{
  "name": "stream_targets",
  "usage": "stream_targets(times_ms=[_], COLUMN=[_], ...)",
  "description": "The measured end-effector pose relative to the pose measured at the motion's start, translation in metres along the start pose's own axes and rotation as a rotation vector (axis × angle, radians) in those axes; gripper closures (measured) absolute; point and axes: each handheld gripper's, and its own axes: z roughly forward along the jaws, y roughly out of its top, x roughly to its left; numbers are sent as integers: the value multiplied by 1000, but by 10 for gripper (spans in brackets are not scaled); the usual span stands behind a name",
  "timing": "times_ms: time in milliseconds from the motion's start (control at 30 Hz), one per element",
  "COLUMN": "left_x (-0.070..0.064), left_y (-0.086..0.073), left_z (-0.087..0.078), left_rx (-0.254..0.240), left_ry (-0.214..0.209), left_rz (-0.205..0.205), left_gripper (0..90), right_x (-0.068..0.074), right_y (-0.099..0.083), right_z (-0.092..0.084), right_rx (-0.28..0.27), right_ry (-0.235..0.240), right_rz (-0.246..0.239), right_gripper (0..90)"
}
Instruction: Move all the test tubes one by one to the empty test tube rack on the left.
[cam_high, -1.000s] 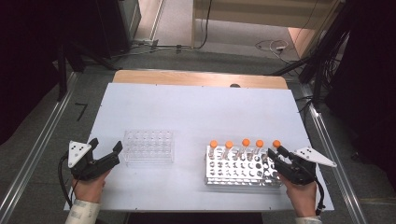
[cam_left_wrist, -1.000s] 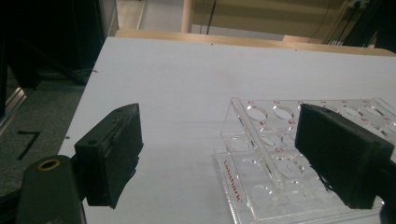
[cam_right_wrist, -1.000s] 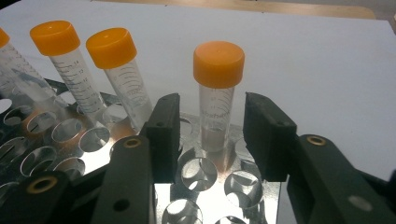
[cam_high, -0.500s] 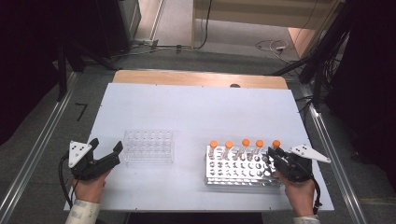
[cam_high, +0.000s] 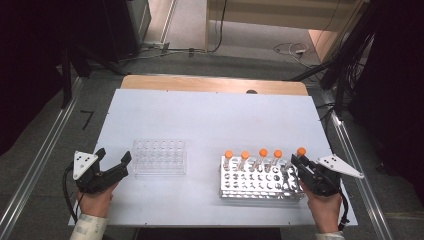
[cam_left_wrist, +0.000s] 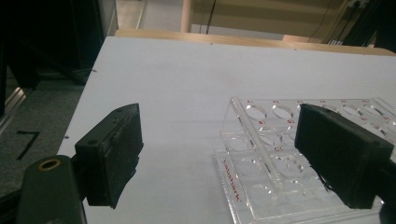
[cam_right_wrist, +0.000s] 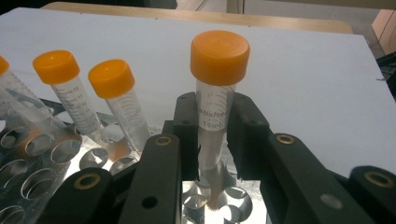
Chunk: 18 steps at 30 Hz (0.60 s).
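Observation:
Several orange-capped clear tubes stand in the back row of a metal rack (cam_high: 250, 184) at the right. My right gripper (cam_high: 299, 163) is shut on the rightmost tube (cam_high: 301, 151), which is upright in its hole. In the right gripper view the pads (cam_right_wrist: 247, 130) press on the tube's (cam_right_wrist: 219, 60) clear body below its cap, and my right gripper (cam_right_wrist: 215, 135) sits low over the metal rack (cam_right_wrist: 28, 182). An empty clear plastic rack (cam_high: 160, 157) lies at the left. My left gripper (cam_high: 115, 156) rests open just left of it, and the clear rack's (cam_left_wrist: 271, 154) corner sits between its jaws (cam_left_wrist: 219, 144).
Two neighbouring tubes (cam_right_wrist: 112, 79) (cam_right_wrist: 56, 67) lean slightly just left of the held one. The white table top (cam_high: 210, 120) stretches beyond both racks to a wooden strip (cam_high: 210, 84). Dark floor, rails and cables surround the table.
The right gripper's jaws have come together around the rightmost tube. The left hand and its gripper have stayed put.

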Motion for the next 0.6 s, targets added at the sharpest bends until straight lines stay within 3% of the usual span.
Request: stream_targets(times_ms=[600], left_x=[0], left_y=[0], left_z=[-1], left_rx=[-2], left_ry=[2], left_rz=[-1], left_gripper=[149], right_x=[4], right_y=[15], right_z=[-28], right_rx=[-93], right_ry=[12], right_rz=[-1], right_gripper=[727])
